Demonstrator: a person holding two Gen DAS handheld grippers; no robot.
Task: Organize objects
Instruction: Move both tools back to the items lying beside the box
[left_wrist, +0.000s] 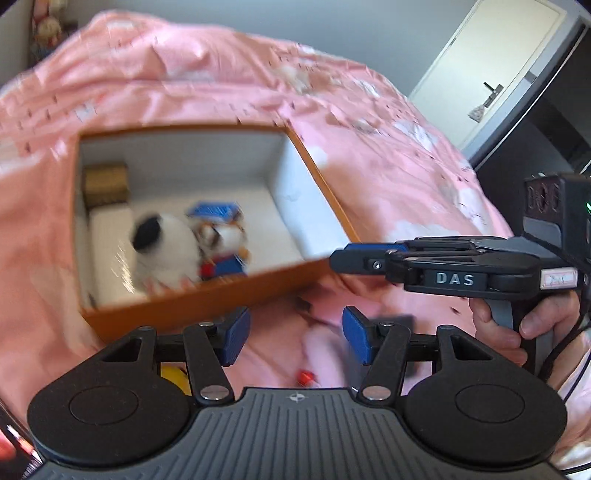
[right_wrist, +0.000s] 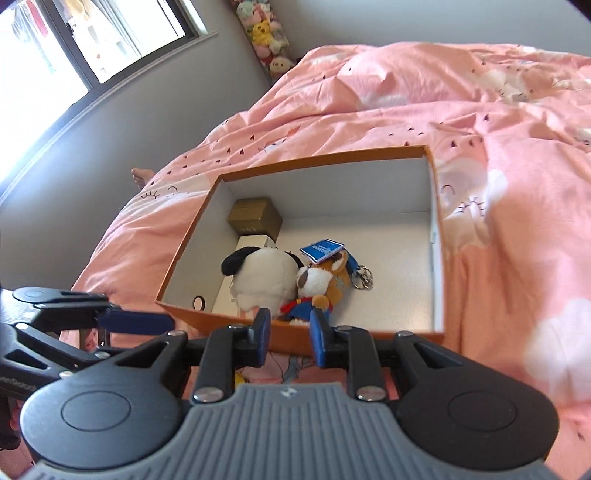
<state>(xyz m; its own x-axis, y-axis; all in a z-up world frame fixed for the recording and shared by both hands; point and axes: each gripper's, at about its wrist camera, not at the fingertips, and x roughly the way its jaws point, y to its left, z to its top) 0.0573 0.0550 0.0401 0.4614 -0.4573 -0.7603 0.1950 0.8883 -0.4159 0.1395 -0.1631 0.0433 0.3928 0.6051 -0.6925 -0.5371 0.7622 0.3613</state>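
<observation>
An orange box (left_wrist: 166, 310) (right_wrist: 406, 335) with a white inside lies open on the pink duvet. In it lie a white plush dog with black ears (left_wrist: 166, 251) (right_wrist: 266, 273), a brown and white plush with a blue tag (left_wrist: 225, 243) (right_wrist: 325, 280) and a keyring (right_wrist: 364, 277), a small gold box (left_wrist: 105, 184) (right_wrist: 255, 218) and a long white box (right_wrist: 251, 243). My left gripper (left_wrist: 293, 338) (right_wrist: 136, 319) hangs open and empty just in front of the box's near wall. My right gripper (right_wrist: 290, 330) (left_wrist: 343, 258) hovers at the near rim, its jaws narrowly apart with nothing between them.
The pink duvet (right_wrist: 480, 147) covers the bed all round the box. A yellow thing (left_wrist: 173, 374) and a small red thing (left_wrist: 306, 376) lie under my left gripper. A door (left_wrist: 498, 74) stands far right, a window (right_wrist: 92, 37) far left. A bare foot (right_wrist: 142, 175) shows past the bed's edge.
</observation>
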